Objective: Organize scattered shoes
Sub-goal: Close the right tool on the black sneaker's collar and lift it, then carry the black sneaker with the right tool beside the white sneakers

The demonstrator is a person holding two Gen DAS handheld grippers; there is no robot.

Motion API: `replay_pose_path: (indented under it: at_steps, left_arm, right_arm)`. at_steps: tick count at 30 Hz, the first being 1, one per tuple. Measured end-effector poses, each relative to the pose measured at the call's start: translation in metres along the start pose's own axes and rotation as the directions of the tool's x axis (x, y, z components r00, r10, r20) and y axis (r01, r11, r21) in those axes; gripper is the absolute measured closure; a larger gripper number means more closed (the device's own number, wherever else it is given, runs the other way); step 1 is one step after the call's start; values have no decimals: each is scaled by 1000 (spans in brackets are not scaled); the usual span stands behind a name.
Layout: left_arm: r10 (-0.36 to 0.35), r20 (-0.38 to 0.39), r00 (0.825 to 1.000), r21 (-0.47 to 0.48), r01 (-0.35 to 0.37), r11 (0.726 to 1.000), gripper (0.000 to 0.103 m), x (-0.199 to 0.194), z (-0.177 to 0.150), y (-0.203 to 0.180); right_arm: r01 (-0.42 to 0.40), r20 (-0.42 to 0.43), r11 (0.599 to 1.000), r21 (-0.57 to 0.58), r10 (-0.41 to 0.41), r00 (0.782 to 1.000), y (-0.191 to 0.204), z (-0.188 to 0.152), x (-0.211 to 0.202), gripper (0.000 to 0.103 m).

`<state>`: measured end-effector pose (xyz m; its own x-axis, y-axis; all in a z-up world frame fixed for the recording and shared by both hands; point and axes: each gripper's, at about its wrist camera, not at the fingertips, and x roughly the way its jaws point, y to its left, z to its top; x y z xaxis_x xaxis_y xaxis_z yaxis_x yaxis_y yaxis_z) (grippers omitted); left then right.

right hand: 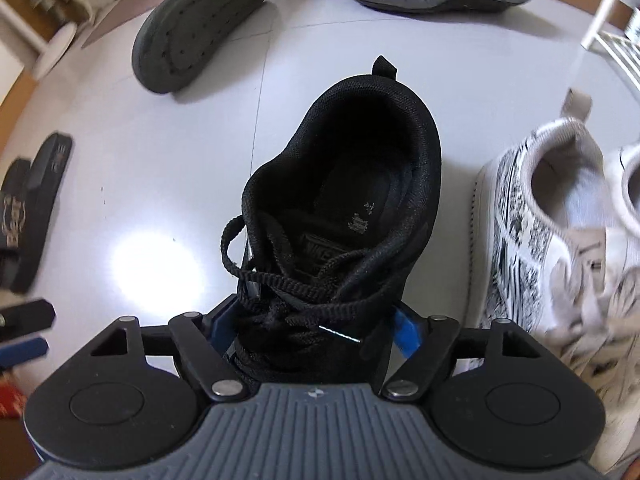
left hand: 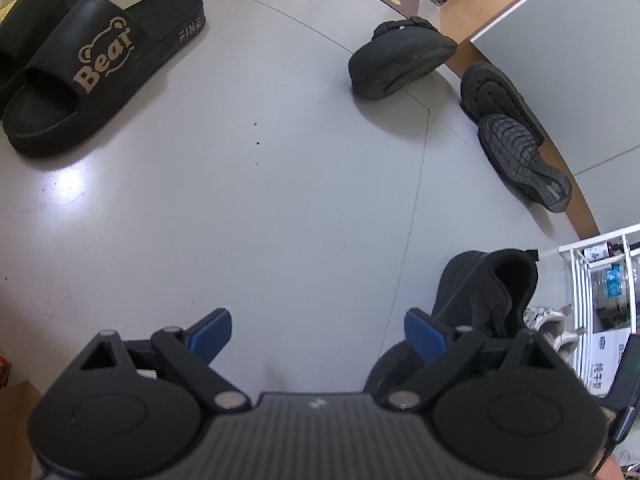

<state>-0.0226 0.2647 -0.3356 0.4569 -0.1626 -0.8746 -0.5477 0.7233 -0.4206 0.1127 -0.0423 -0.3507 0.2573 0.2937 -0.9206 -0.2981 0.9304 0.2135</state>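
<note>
My right gripper (right hand: 316,320) is shut on a black lace-up sneaker (right hand: 344,208), its blue pads clamped on the laced front; the heel points away. The same sneaker shows at lower right in the left wrist view (left hand: 480,292). My left gripper (left hand: 318,330) is open and empty above the grey floor. A pair of black "Bear" slides (left hand: 92,72) lies at upper left. A black clog (left hand: 400,60) lies tipped on its side. A dark sneaker, sole up (left hand: 520,152), lies by the wall. White patterned sneakers (right hand: 552,232) sit to the right of the held shoe.
A white wire rack (left hand: 600,292) with boxes stands at the right. A wooden skirting and a grey wall panel (left hand: 560,40) bound the floor at upper right. A cardboard box corner (left hand: 16,420) is at lower left.
</note>
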Motion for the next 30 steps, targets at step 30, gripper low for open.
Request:
replay_pose_path:
  at_steps: [30]
  left_arm:
    - [-26,-28,999,29,27,999,8,5,-5,-9]
  right_arm:
    - [11,-124,1000,24,-7,992,-27,-9,-10,26]
